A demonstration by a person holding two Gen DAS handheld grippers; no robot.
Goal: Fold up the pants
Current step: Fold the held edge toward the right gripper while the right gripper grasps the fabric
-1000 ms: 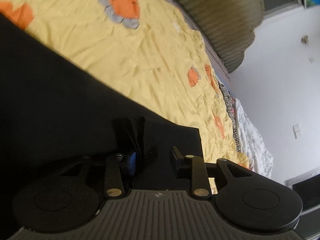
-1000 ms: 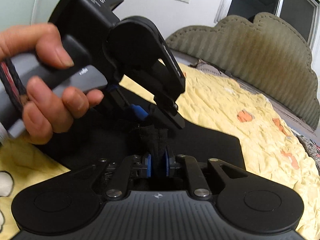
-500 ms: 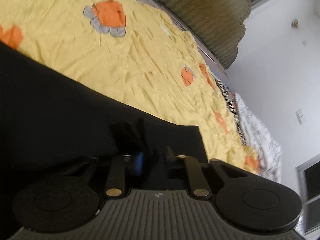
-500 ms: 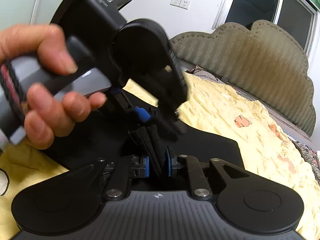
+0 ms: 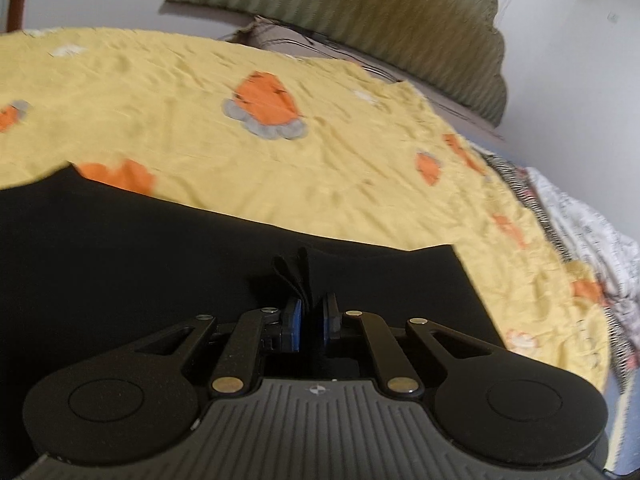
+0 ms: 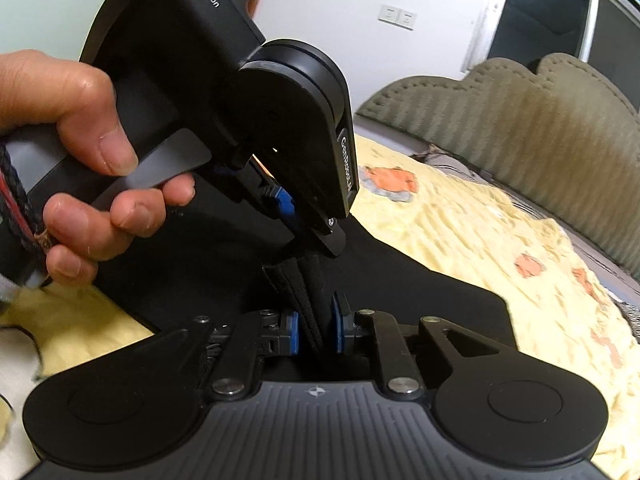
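- We see black pants lying across a yellow bedspread printed with orange and grey shapes; in the left wrist view the dark cloth fills the lower left and ends at a squared corner to the right of the tool.
- Our left gripper has its blue pads drawn close together, having just closed down, and a thin bunched ridge of the pants' fabric stands up between them, so it is pinching the pants.
- Our right gripper is pressed onto a thicker fold of the same pants; several stacked layers of the black fabric rise from between its blue pads.
- In the right wrist view the left gripper sits just above and behind that fold, tilted downward, with a blue pad showing at its tip against the cloth.
- The person's left hand wraps around the grey handle of the left gripper, thumb on top and fingers curled underneath.
- The two grippers hold the pants close to one another, near the same gathered edge.
- Behind the bed stands a padded olive headboard with a scalloped top, against a white wall.
- At the far right edge of the bedspread in the left wrist view lies patterned bedding in black and white.
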